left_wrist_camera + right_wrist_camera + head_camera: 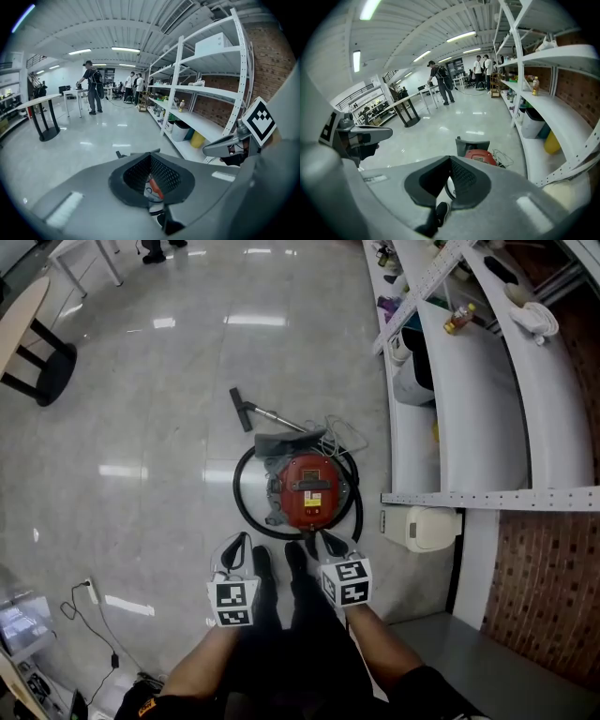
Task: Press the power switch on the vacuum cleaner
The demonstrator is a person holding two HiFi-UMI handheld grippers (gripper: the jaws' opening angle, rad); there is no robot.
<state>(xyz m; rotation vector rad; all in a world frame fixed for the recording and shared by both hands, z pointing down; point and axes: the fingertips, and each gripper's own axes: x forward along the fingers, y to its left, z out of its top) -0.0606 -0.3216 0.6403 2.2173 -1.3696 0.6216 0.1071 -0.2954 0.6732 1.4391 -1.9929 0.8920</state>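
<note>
Claws hang shut and empty above the glossy floor (169,427): left claw (242,538) at seven o'clock of the red vacuum cleaner (309,491), which sits ringed by its black hose (246,507), right claw (325,540) at five o'clock; white shelving (469,409) stands at three o'clock.
</note>
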